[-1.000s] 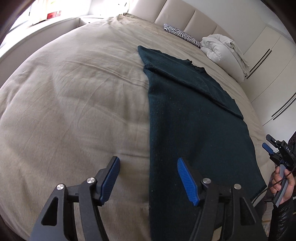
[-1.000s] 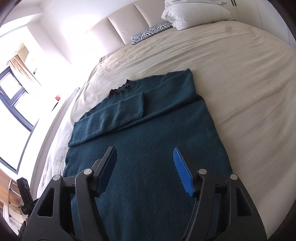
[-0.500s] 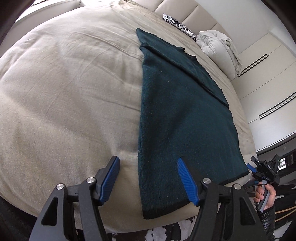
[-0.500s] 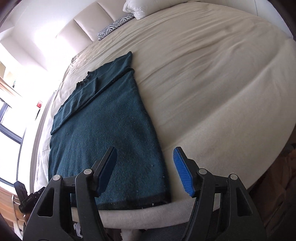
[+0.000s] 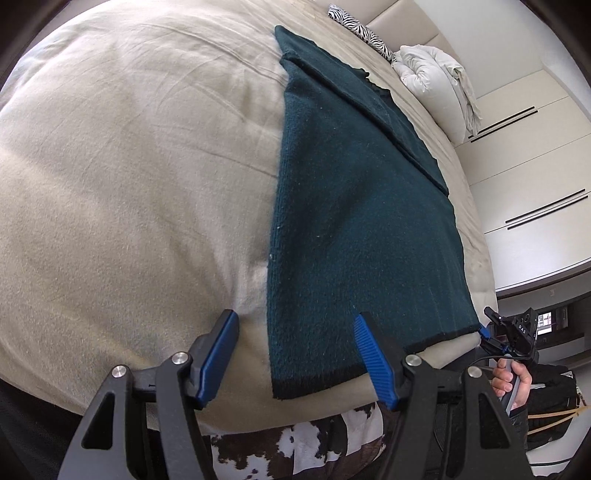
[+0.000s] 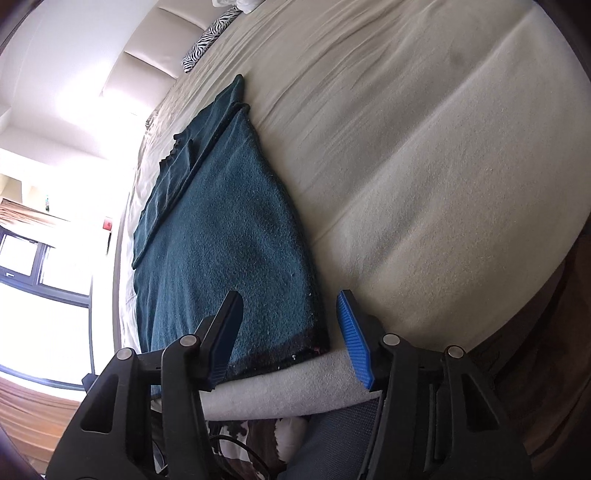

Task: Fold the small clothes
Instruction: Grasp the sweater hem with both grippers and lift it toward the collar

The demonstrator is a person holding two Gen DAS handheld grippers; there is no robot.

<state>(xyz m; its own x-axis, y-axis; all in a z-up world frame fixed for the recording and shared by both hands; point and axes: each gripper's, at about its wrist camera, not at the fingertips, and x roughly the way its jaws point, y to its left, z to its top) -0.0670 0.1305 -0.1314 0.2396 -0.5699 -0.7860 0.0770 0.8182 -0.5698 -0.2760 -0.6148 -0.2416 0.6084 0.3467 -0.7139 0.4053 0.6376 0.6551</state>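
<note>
A dark teal knit sweater (image 5: 354, 206) lies flat on the beige bed, sleeves folded across its chest, black hem at the bed's near edge. It also shows in the right wrist view (image 6: 225, 254). My left gripper (image 5: 295, 350) is open and empty, its jaws standing either side of the hem's left corner, just off the bed edge. My right gripper (image 6: 290, 332) is open and empty, its jaws standing either side of the hem's right corner. The right gripper also shows in the left wrist view (image 5: 498, 332), held by a hand beside that corner.
The beige bed cover (image 5: 129, 184) spreads wide to the left of the sweater, and to its right in the right wrist view (image 6: 424, 166). A zebra pillow (image 5: 362, 29) and white duvet (image 5: 436, 77) lie at the headboard. White wardrobes (image 5: 528, 177) stand right.
Both grippers have pulled back and dropped toward the foot of the bed, from above the sweater's body to its hem corners. Both stayed open.
</note>
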